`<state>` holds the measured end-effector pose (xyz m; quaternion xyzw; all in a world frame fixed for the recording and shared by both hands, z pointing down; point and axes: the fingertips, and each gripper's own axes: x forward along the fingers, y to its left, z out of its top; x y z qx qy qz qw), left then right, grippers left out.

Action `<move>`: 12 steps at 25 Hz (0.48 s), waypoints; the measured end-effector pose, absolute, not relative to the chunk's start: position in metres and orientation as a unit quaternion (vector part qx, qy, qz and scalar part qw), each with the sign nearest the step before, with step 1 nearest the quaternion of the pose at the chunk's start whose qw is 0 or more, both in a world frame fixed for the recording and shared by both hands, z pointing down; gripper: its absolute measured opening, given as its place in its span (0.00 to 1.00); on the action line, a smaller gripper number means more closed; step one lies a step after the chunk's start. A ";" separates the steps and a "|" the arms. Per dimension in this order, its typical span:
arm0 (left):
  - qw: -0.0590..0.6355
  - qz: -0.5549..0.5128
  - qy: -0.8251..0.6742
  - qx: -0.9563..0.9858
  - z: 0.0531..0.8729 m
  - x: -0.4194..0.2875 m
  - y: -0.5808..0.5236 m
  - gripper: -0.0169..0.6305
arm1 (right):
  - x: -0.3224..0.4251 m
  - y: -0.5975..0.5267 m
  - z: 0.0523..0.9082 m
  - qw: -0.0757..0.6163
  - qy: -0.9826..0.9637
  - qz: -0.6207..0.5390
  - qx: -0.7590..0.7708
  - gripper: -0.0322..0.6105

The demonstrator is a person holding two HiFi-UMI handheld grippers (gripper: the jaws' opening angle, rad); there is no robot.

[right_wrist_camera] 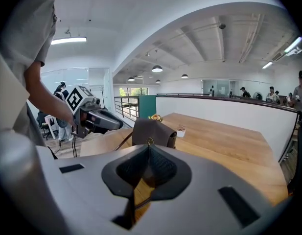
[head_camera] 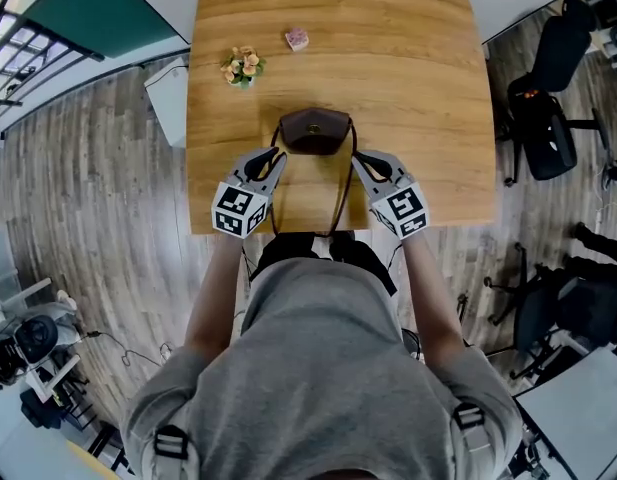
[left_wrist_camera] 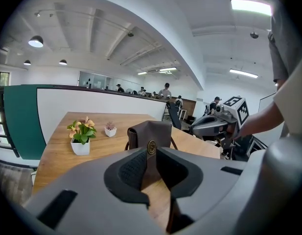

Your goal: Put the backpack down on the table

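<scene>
A small brown leather backpack (head_camera: pixel 314 130) stands upright on the wooden table (head_camera: pixel 418 78), near its front edge, with its two thin straps trailing back toward me. My left gripper (head_camera: pixel 277 158) is at the bag's left side, its jaws closed on the left strap. In the left gripper view that strap runs from the backpack (left_wrist_camera: pixel 150 133) down between the left gripper's (left_wrist_camera: pixel 151 153) pads. My right gripper (head_camera: pixel 355 158) is at the bag's right side. In the right gripper view the right gripper (right_wrist_camera: pixel 150 150) has its tips together on the thin right strap, just before the backpack (right_wrist_camera: pixel 153 131).
A white pot of orange flowers (head_camera: pixel 243 66) and a small pink plant pot (head_camera: pixel 297 38) stand farther back on the table's left half. A white box (head_camera: pixel 168 98) sits by the table's left edge. Black office chairs (head_camera: pixel 543 118) are on the floor to the right.
</scene>
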<state>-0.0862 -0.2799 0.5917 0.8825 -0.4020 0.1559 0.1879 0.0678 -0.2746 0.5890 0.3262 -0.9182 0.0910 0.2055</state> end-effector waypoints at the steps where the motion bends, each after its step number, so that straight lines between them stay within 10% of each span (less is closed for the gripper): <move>1: 0.188 0.155 -0.404 0.881 0.590 -0.085 -0.277 0.13 | 0.068 -0.272 0.588 0.204 -0.921 0.091 0.320 0.06; 12: 0.178 0.152 -0.451 0.861 0.564 -0.071 -0.241 0.08 | 0.094 -0.239 0.581 0.195 -0.929 0.093 0.300 0.06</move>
